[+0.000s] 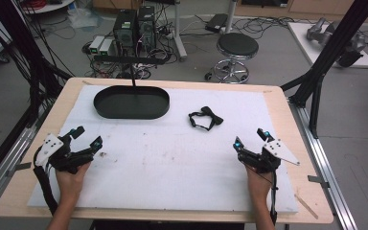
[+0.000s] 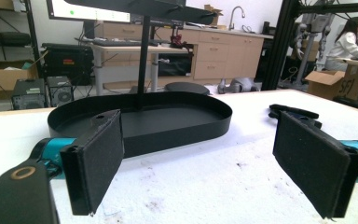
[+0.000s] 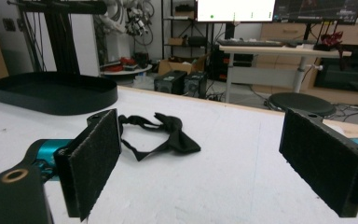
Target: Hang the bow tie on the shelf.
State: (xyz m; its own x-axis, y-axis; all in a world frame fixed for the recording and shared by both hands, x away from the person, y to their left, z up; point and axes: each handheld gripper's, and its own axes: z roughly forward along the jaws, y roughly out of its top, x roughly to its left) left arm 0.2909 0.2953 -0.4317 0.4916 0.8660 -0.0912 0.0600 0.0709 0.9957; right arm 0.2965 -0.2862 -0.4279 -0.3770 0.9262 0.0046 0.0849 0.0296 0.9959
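The bow tie point(image 1: 205, 118) lies flat on the white mat, right of the black tray point(image 1: 131, 102) and apart from it. Its thin strap could slip out of a pinch and snag on the tray's rim. The right gripper point(image 1: 251, 139) sits low, near the bow tie, jaws wide and empty. The left gripper point(image 1: 86, 136) rests in front of the tray, likewise spread and holding nothing.

Tool point(image 3: 200, 163) jaws wide; bow tie point(image 3: 161, 135) ahead (tray point(image 3: 51, 95) beyond).
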